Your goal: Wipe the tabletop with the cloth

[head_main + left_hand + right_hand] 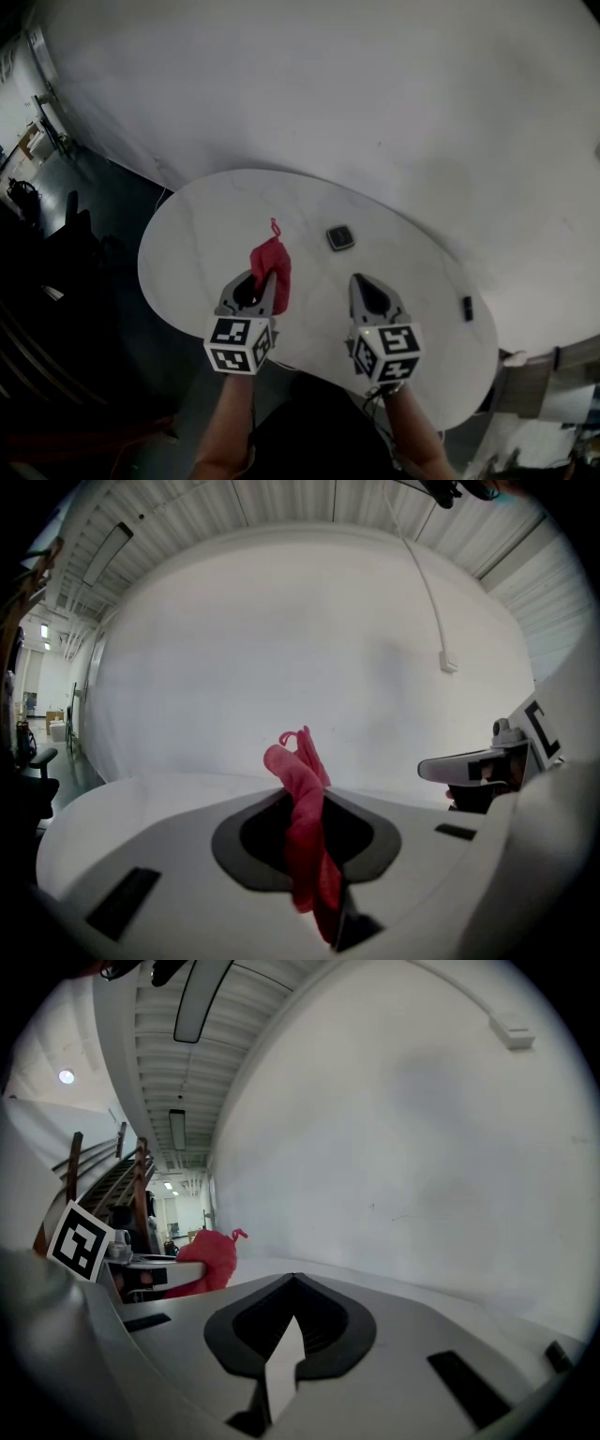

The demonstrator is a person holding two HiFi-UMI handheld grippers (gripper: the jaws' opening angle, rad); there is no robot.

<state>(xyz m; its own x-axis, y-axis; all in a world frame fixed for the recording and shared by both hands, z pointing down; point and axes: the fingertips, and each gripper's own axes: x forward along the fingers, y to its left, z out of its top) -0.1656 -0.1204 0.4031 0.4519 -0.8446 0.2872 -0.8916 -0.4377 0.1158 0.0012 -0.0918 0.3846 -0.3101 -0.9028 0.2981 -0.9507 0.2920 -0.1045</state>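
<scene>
Left gripper (266, 278) clamped on the cloth (273, 262); right gripper (357, 279) alongside, fingers (412, 1307) pressed together, empty.

Red cloth (272, 268), white tabletop (403, 272)

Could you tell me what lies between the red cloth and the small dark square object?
Bare tabletop only between cloth and square object, in the head view.

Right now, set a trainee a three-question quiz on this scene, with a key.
1. Which gripper is shut on the red cloth?
2. True or false: the right gripper is shut and holds nothing.
3. The small dark square object lies: A on the table; B under the cloth; C on the floor.
Key: 1 the left gripper; 2 true; 3 A.
</scene>
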